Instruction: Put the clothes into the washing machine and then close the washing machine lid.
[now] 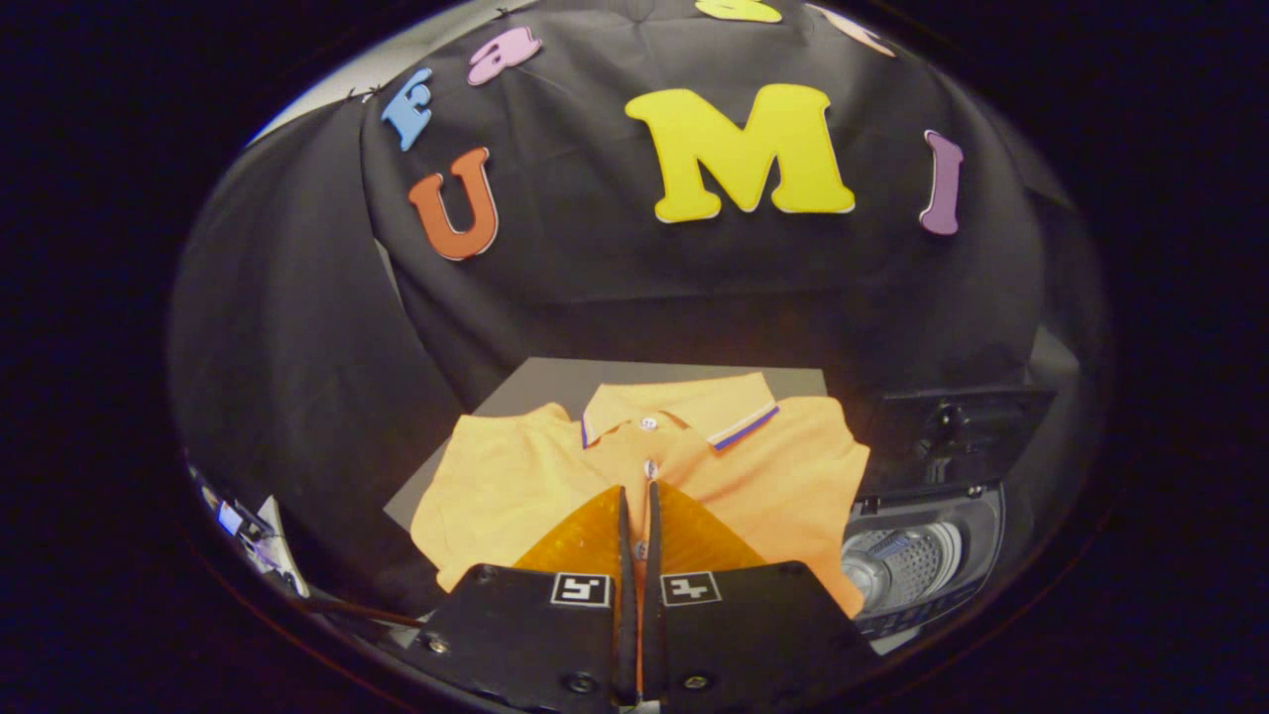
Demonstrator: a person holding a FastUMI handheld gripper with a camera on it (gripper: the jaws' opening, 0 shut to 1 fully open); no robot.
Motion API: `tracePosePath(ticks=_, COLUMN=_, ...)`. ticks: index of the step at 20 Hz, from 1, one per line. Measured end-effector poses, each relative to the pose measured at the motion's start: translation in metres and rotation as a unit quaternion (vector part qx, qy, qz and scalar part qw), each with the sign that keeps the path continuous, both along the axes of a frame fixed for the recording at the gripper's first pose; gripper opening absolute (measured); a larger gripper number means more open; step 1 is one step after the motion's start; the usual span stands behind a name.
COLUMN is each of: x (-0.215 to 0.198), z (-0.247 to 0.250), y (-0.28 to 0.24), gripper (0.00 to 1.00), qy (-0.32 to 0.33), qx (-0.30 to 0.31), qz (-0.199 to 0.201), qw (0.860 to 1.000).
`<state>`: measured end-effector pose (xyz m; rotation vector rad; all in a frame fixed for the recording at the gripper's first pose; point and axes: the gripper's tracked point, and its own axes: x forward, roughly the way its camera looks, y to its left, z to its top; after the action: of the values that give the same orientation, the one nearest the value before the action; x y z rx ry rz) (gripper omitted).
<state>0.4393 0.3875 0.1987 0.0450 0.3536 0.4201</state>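
Shirt (555, 466), orange polo, collar at 12 o'clock, lies flat on grey table (535, 382) right under gripper (637, 496), whose orange fingers (595, 540) are clenched to a thin slit over the button placket, nothing visibly pinched; washing machine (917, 560) at 3 o'clock, lid (952, 431) up, drum exposed.

A grey table (793, 382) stands against the black cloth wall (615, 278), which drapes in folds behind and to the left of it. Above the cloth, a strip of pale wall (416, 45) shows. Low on the left, beside the table, lies some small clutter (243, 526) with a white piece and a dark cable (357, 610), too blurred to identify.
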Motion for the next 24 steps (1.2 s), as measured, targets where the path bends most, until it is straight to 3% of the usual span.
tracePosePath(ticks=13, x=-0.053, z=0.084, y=-0.161, gripper=0.05, qy=-0.086, qx=0.041, qz=-0.076, qw=0.992)
tracePosePath(ticks=18, x=-0.045, z=0.088, y=-0.243, gripper=0.05, qy=-0.092, qx=0.047, qz=-0.107, qw=0.989)
tracePosePath(ticks=24, x=-0.018, z=0.071, y=-0.315, gripper=0.06, qy=-0.086, qx=0.018, qz=-0.11, qw=0.99)
